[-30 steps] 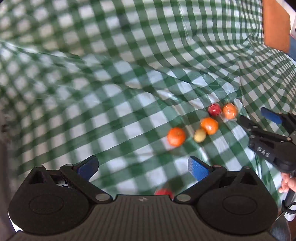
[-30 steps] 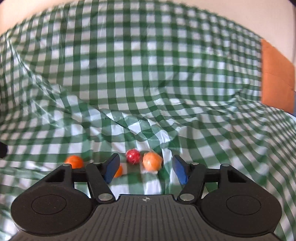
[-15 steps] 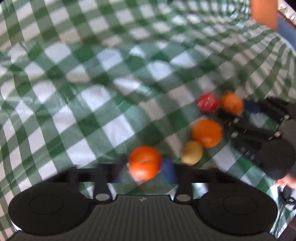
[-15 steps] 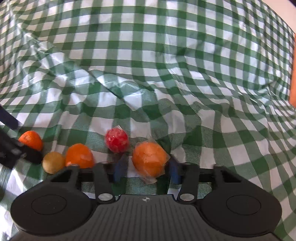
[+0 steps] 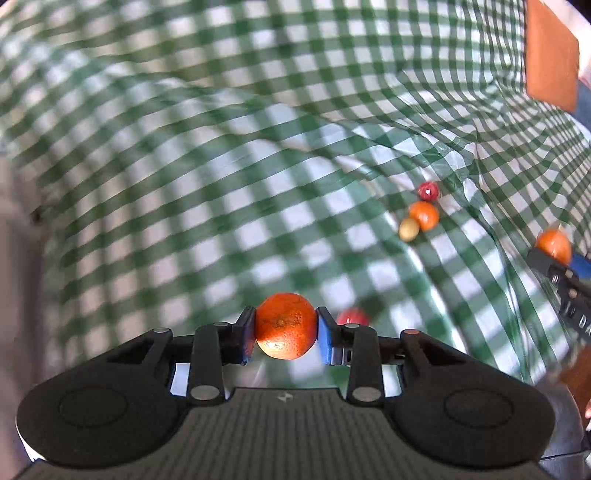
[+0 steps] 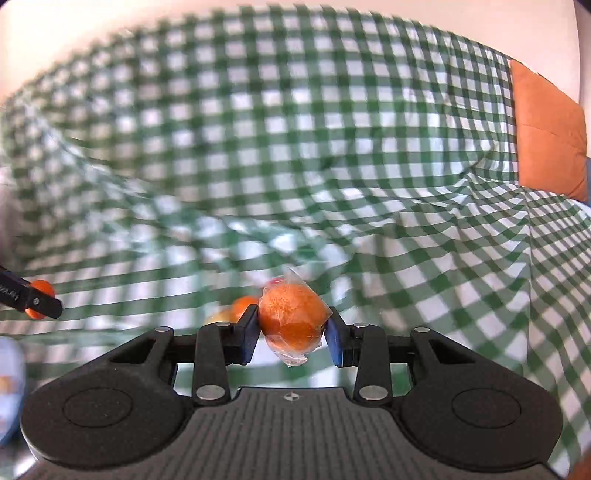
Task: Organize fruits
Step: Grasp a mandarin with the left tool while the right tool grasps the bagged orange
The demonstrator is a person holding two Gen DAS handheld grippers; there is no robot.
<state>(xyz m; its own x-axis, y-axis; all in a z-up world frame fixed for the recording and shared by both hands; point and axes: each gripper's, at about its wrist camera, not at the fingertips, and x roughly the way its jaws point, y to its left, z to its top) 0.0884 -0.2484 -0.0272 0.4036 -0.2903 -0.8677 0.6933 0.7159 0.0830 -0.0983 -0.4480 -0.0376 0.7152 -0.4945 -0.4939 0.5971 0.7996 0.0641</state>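
My left gripper (image 5: 286,334) is shut on a bare orange tangerine (image 5: 286,325) and holds it above the green checked cloth (image 5: 221,184). My right gripper (image 6: 291,332) is shut on an orange wrapped in clear plastic (image 6: 291,321), also lifted; it shows at the right edge of the left wrist view (image 5: 553,245). On the cloth lie a red fruit (image 5: 428,191), another orange (image 5: 424,215) and a small yellow-green fruit (image 5: 409,229). A second red fruit (image 5: 352,316) lies just behind my left fingers. The left gripper's tangerine shows at the left in the right wrist view (image 6: 40,291).
The cloth is wrinkled, with a raised fold (image 6: 258,229) across the middle. An orange cushion (image 6: 548,133) stands at the far right edge. A pale wall (image 6: 110,33) lies beyond the cloth.
Both grippers closed on their fruits and lifted them off the cloth. The remaining fruits now look farther away in both views.
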